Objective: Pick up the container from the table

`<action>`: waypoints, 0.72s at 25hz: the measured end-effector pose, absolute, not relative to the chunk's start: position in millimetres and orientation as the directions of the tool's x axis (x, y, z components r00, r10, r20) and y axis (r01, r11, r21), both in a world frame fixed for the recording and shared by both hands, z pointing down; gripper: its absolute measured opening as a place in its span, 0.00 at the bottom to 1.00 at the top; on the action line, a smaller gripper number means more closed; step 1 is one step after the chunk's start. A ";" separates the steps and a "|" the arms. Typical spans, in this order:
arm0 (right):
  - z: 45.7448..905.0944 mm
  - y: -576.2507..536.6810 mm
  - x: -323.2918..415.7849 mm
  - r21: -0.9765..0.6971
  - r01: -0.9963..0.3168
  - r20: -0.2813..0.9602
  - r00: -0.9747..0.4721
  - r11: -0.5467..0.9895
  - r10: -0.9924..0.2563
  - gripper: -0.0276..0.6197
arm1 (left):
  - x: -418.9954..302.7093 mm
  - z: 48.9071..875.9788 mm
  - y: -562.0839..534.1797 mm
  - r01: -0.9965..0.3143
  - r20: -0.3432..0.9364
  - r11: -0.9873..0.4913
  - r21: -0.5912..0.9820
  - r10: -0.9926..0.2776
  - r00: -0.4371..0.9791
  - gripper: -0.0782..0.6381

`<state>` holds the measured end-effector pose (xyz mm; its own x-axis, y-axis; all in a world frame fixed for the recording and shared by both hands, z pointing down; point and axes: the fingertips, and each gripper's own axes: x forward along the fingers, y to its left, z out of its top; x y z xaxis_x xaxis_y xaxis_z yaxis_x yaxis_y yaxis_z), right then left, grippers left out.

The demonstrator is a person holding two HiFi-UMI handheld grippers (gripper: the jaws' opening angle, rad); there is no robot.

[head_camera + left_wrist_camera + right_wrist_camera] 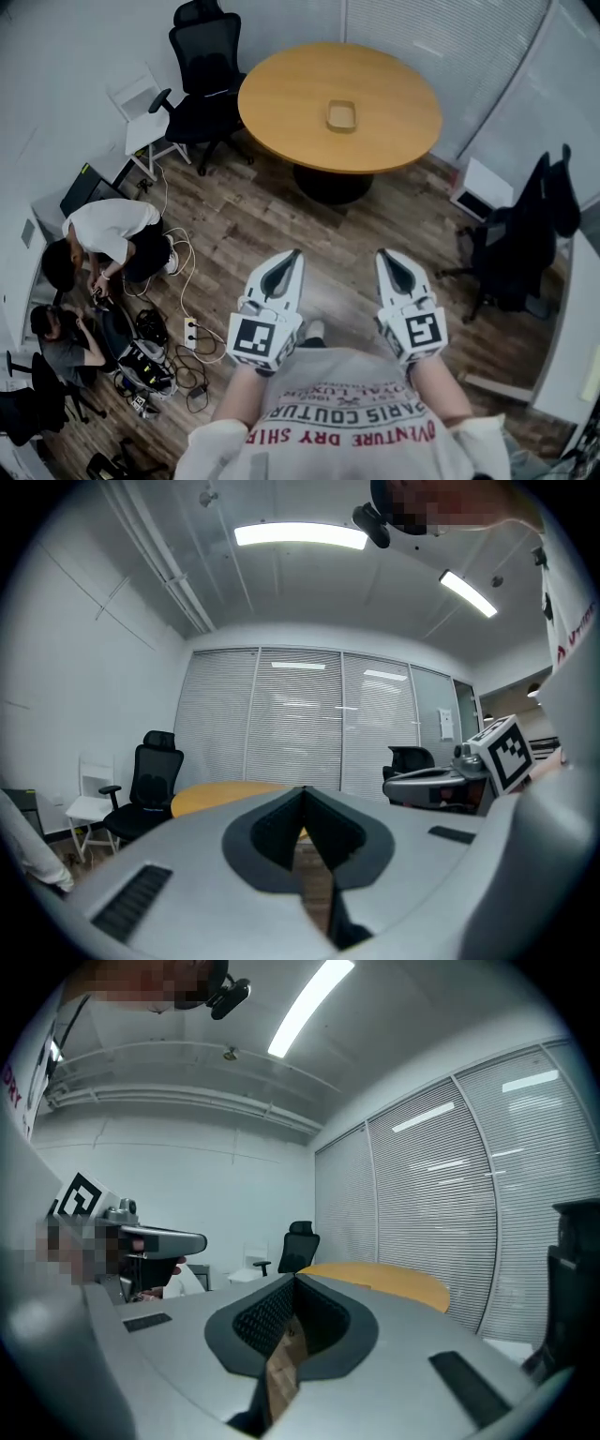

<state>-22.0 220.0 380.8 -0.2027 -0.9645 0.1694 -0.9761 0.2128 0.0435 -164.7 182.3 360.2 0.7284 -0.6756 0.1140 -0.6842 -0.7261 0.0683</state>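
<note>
Close in front of your chest, your left gripper (287,264) and right gripper (391,265) both have their jaws pressed together on nothing, tips pointing ahead over the wooden floor (281,216). The container (341,115) sits well apart from you, alone near the middle of the round table (281,103), so you have a walk first, and the cables (183,281) on the floor to your left could catch a foot if you drift that way. Arrive with the jaws unopened and you would likely shove the shallow container across the smooth tabletop rather than grip it.
</note>
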 end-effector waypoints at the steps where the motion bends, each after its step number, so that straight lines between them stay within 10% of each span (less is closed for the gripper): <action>1: 379.2 205.5 -22.7 0.048 -0.978 0.167 -0.193 0.204 -0.967 0.04 | -165.5 358.3 167.0 -0.673 0.110 -0.737 0.064 -0.665 0.738 0.11; 18: 404.2 67.9 5.2 0.019 -0.980 0.204 -0.191 0.198 -0.960 0.04 | -128.3 386.6 29.7 -0.653 0.181 -0.753 0.084 -0.633 0.753 0.11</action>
<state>5.2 67.9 404.2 -0.1905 -0.9603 0.2039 -0.9799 0.1984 0.0189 -128.3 29.7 386.6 0.7530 -0.6327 0.1808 -0.6528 -0.7528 0.0844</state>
